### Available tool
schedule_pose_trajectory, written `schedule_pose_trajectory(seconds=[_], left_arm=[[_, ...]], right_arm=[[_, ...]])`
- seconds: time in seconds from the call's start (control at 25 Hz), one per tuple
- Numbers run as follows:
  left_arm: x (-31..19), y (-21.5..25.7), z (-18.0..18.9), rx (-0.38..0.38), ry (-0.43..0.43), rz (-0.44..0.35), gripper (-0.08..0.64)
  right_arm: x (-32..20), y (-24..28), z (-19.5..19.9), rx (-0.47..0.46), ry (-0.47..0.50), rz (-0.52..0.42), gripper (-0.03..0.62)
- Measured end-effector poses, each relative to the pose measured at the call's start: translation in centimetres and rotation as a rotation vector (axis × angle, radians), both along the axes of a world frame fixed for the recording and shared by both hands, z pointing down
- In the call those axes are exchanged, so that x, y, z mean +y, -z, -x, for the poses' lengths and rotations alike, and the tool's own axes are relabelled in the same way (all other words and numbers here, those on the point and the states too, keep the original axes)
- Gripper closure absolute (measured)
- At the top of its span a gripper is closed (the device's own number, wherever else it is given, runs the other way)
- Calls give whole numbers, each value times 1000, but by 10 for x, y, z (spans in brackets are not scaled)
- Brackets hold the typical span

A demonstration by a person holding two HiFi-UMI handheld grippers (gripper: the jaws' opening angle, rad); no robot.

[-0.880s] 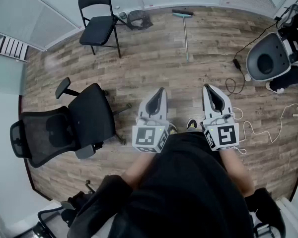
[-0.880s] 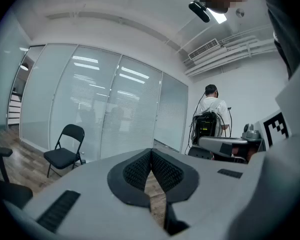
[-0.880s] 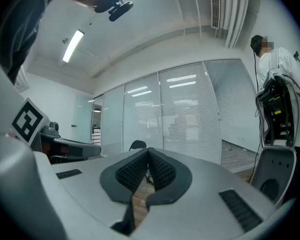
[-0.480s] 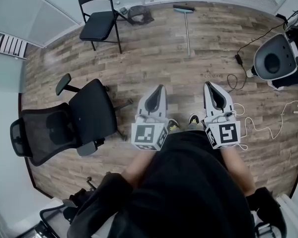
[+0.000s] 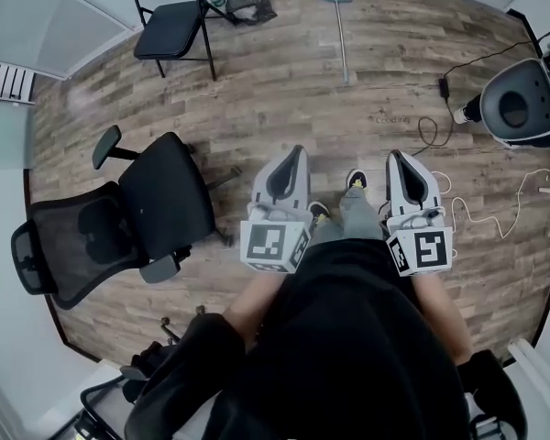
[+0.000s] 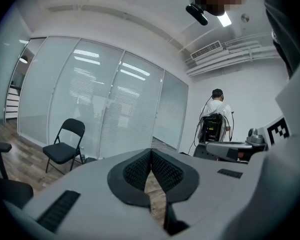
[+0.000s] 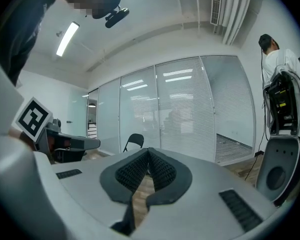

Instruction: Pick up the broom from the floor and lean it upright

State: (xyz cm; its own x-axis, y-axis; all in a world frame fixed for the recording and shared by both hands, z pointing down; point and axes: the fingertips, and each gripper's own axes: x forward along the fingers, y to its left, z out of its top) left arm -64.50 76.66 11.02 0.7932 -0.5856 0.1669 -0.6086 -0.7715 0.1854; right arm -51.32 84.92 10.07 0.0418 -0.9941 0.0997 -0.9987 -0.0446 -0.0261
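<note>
A long-handled broom with a teal head [image 5: 340,39] lies on the wood-plank floor [image 5: 275,108] at the far side, its head toward the wall. To its left stands a black metal folding chair [image 5: 170,27], with a dark lumpy object [image 5: 247,5] between them. Nearer, at the left, is a black mesh-backed office chair [image 5: 119,218]. At the far right sits a white rounded machine [image 5: 522,108], with black cables [image 5: 437,122] on the floor just left of it.

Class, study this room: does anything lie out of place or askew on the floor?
Yes. The broom lies flat at the far end of the floor, with its handle pointing into the room, instead of standing upright. Loose cables also sprawl across the boards at the right.
</note>
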Motion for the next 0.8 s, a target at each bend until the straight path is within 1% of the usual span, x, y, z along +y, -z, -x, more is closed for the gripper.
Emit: schedule_pose_trajectory(seconds=[0.12,0.36,0.56,0.8], left_arm=[[-9,-1,-8,2,-4,8,538],[-28,0,-30,-8,1,5,538],[-48,-1,-56,-27,9,2,538],[-78,4,-106,-59,3,-19,538]], right_arm=[[-7,-1,-7,-7,-9,4,577],[-27,-6,-23,-20,8,12,577],[-48,-11,-52,-49,15,12,577],[-80,-15,-105,-73,16,1,577]])
